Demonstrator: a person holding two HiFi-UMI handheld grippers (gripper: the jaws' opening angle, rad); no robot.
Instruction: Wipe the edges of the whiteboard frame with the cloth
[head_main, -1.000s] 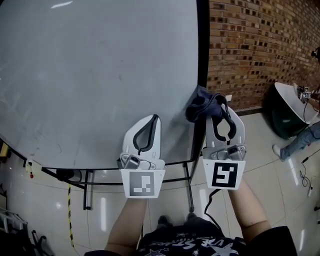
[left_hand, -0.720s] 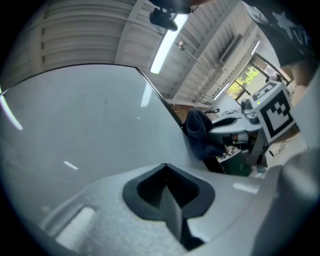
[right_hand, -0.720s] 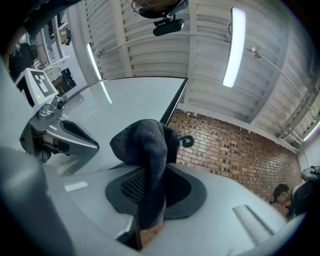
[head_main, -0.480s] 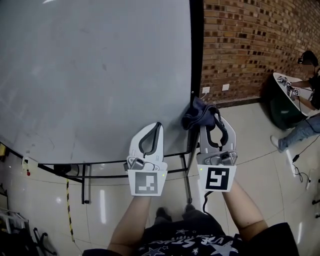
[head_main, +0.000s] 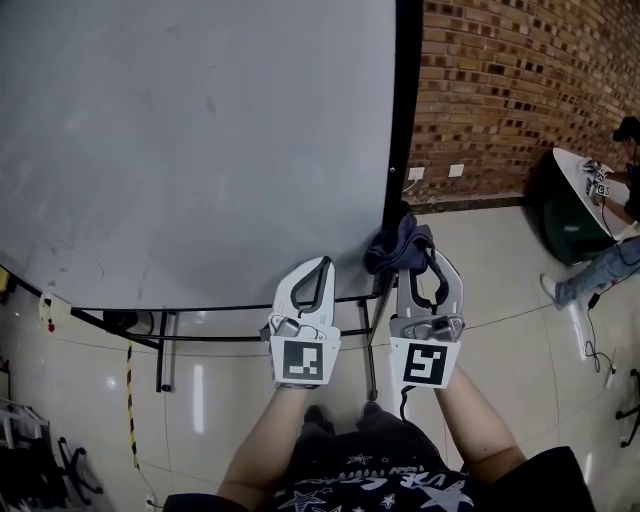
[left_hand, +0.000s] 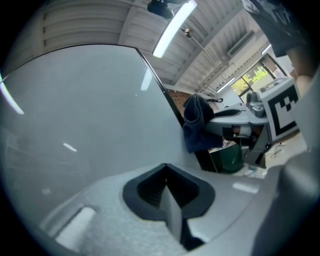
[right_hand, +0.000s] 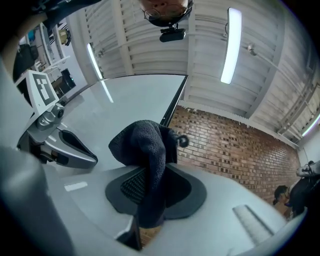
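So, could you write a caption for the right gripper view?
Right gripper shut on a dark cloth, near the black whiteboard frame.

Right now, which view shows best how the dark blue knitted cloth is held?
The right gripper view: the dark blue knitted cloth fills the centre, pinched between the right gripper's jaws. The head view shows it small, by the black whiteboard frame. The left gripper view shows it from the side.

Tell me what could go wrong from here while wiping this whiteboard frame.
1. The cloth hangs bunched from the right gripper, pinched only by a fold; dragging along the black whiteboard frame might tug it loose.
2. The left gripper, shut and empty, sits close to the whiteboard surface and might knock or scuff it.
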